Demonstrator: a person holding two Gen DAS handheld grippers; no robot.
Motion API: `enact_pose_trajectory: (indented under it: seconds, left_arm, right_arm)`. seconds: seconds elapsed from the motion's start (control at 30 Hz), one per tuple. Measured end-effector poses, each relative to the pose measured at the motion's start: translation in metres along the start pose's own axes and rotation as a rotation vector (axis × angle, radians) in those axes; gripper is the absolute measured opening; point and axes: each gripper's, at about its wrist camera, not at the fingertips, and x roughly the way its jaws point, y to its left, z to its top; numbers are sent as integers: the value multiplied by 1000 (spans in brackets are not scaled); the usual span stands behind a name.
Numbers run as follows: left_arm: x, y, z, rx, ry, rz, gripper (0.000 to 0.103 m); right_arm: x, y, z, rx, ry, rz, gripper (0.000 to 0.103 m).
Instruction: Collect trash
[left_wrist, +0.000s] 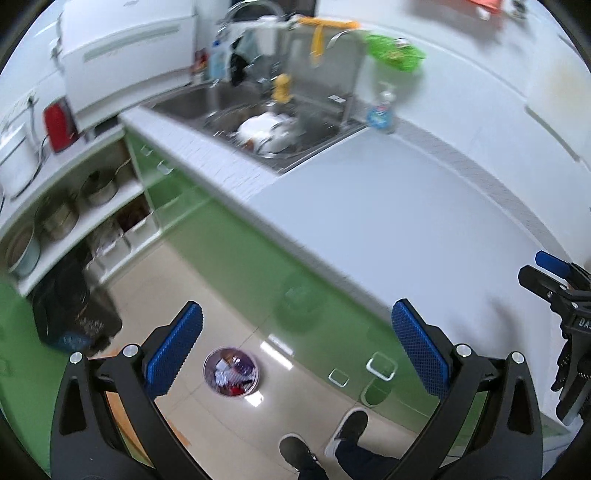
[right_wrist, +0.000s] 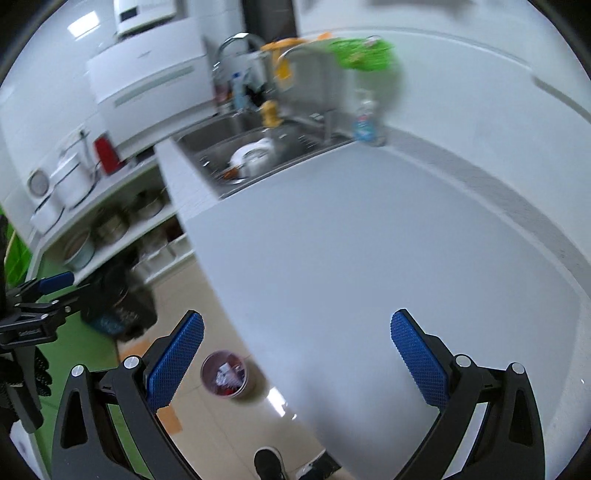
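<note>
A small round trash bin (left_wrist: 231, 372) with scraps of paper and wrappers inside stands on the tiled floor below the counter; in the right wrist view the bin (right_wrist: 224, 373) sits close to the counter's edge. My left gripper (left_wrist: 295, 343) is open, held high over the floor and the counter's front edge, nothing between its blue pads. My right gripper (right_wrist: 296, 354) is open too, above the white countertop (right_wrist: 351, 258), empty. The right gripper (left_wrist: 557, 280) also shows at the far right of the left wrist view, and the left gripper (right_wrist: 40, 291) shows at the left edge of the right wrist view.
A steel sink (left_wrist: 258, 122) with dishes lies at the counter's far end, a soap bottle (left_wrist: 382, 110) beside it. Green cabinet fronts (left_wrist: 258, 258) run under the counter. Shelves with pots (left_wrist: 59, 214) and a black bag (left_wrist: 70, 306) stand on the left. A person's shoes (left_wrist: 325, 439) are below.
</note>
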Motion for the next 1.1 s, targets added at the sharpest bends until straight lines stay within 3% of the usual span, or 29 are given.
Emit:
enact_pose_trajectory:
  seconds: [0.3, 0.47, 0.8, 1.1]
  left_arm:
    - [-10, -58, 25, 101, -32, -52, 100]
    - [-4, -84, 33, 131, -27, -42, 100]
    - [9, -123, 43, 137, -5, -22, 100]
    - [12, -134, 48, 160, 11, -20, 100]
  right_arm:
    - [-36, -46, 9, 33, -34, -68, 97]
    - [-48, -69, 16, 17, -42, -97, 97]
    - [-45, -114, 28, 2, -13, -77, 97]
    - [-45, -121, 24, 9, 2, -34, 97]
